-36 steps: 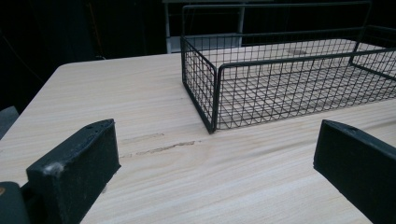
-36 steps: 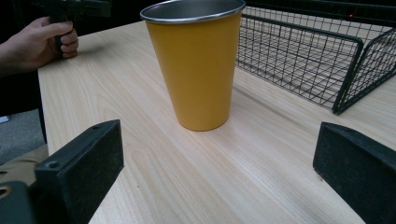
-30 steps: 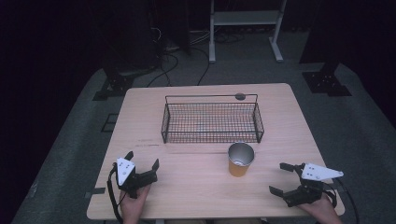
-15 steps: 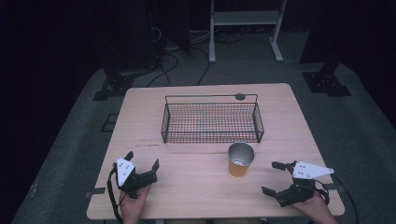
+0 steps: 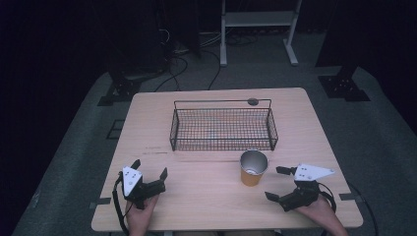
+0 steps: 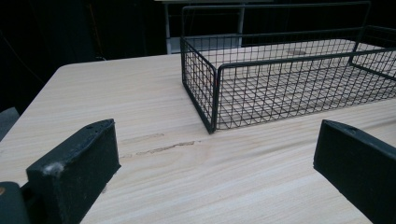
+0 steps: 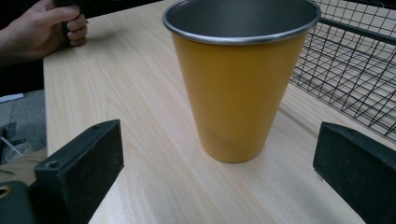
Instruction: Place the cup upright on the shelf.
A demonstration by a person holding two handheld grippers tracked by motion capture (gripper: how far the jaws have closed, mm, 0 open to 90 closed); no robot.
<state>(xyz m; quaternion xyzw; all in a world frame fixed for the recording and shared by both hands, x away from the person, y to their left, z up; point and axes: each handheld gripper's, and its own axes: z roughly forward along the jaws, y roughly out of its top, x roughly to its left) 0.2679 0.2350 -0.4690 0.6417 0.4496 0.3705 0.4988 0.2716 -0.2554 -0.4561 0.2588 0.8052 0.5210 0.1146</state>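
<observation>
An orange cup (image 5: 253,168) with a metal rim stands upright on the table, just in front of the black wire basket (image 5: 223,126). My right gripper (image 5: 276,183) is open, a short way to the cup's right and aimed at it. In the right gripper view the cup (image 7: 239,74) stands between and beyond the two wide-apart jaws. My left gripper (image 5: 149,168) rests open near the table's front left, nothing between its jaws. In the left gripper view the basket (image 6: 280,70) lies ahead to the right.
The wooden table (image 5: 147,123) has bare room left of the basket. A small dark round object (image 5: 253,102) sits behind the basket's far rim. Beyond the table are cables and a white stand (image 5: 258,19) on the dark floor.
My right gripper has moved left toward the cup and turned to face it. The left gripper and the cup have stayed put.
</observation>
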